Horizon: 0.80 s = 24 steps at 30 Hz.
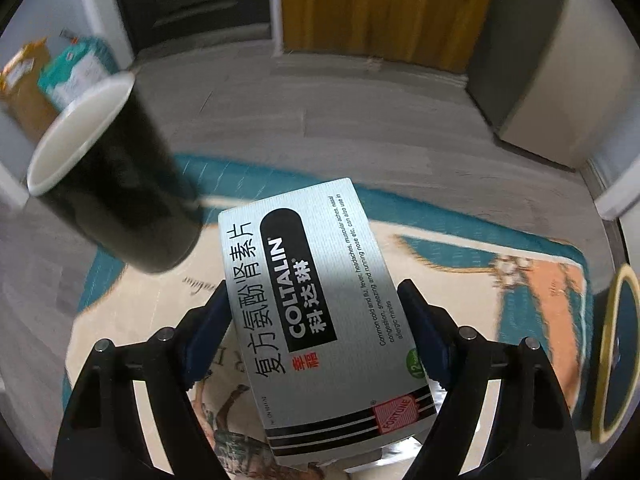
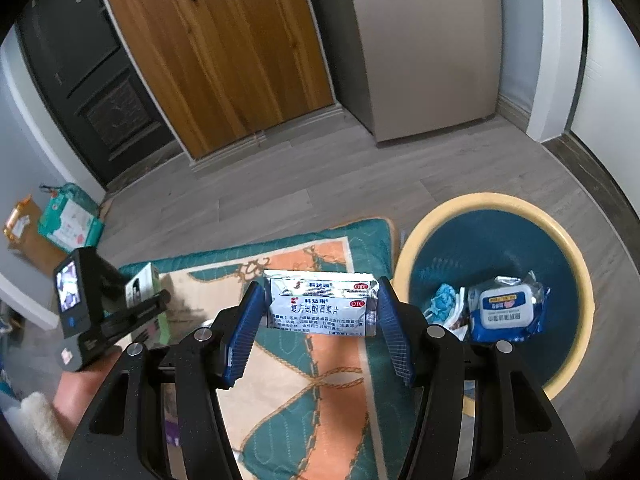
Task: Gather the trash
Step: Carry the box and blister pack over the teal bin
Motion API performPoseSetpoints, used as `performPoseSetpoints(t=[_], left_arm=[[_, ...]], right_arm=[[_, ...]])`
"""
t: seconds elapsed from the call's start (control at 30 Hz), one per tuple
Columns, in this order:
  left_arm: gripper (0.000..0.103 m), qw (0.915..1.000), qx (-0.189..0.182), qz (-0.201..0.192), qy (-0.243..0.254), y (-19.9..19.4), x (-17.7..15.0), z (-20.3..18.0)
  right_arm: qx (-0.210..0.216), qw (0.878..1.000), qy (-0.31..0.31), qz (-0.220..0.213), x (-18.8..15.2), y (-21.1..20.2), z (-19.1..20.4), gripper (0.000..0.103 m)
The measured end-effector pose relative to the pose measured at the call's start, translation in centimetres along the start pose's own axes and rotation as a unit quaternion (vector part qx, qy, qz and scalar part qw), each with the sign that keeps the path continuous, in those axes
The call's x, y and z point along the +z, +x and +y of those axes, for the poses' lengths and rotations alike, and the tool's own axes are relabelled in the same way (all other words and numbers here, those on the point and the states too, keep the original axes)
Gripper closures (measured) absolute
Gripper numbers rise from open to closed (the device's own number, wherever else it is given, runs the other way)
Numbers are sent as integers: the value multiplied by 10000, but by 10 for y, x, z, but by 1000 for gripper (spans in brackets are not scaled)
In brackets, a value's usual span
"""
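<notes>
A silver Coltalin medicine box (image 1: 316, 304) lies lengthwise between the blue pads of my left gripper (image 1: 314, 288), which press on its two long sides above the rug. In the right wrist view the left gripper (image 2: 158, 300) shows at the left with the box (image 2: 140, 284) in it. My right gripper (image 2: 320, 284) is shut on a silver medicine sachet (image 2: 322, 306), held flat between its pads. To its right stands the blue trash bin with a yellow rim (image 2: 416, 240), also at the right edge of the left wrist view (image 1: 616, 356). A wet-wipes pack (image 2: 506, 310) and crumpled blue paper (image 2: 442, 298) lie inside.
A black cup with a white inside (image 1: 116, 168) is blurred at the upper left; what it rests on I cannot tell. A patterned rug (image 2: 312, 400) covers the grey wood floor. Wooden cabinet doors (image 2: 216, 52), a dark door and a grey cabinet (image 2: 424, 48) stand behind. Packages (image 2: 68, 220) lie by the left wall.
</notes>
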<state>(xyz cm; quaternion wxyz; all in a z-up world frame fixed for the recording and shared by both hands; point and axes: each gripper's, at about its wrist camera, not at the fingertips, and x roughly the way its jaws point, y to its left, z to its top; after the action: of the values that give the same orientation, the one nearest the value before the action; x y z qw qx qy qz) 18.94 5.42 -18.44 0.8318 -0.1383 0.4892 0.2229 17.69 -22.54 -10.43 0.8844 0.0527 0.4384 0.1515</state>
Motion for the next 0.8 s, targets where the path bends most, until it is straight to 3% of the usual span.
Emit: performPoseSetpoints(t=[0.3,0.57,0.67,0.8], left_arm=[[22,9899,-450,-781,1096,-42,3,-58],[22,9673,-934,-1386,1906,-45,0,-61],[22,9596,-1164,-1451,2112,-51,-5,-79],[22,9431,-1452,-1563,2551,-63,-19,-112]], right_arm=[[-157,9993,277,-216,13,-11,-30,44],[-390,9969,562,-394,20,-23,-74,44],[-473,9955,703,-436,19,-28,-97,44],[-514,9940,900,-361,17,-30,-132,44]])
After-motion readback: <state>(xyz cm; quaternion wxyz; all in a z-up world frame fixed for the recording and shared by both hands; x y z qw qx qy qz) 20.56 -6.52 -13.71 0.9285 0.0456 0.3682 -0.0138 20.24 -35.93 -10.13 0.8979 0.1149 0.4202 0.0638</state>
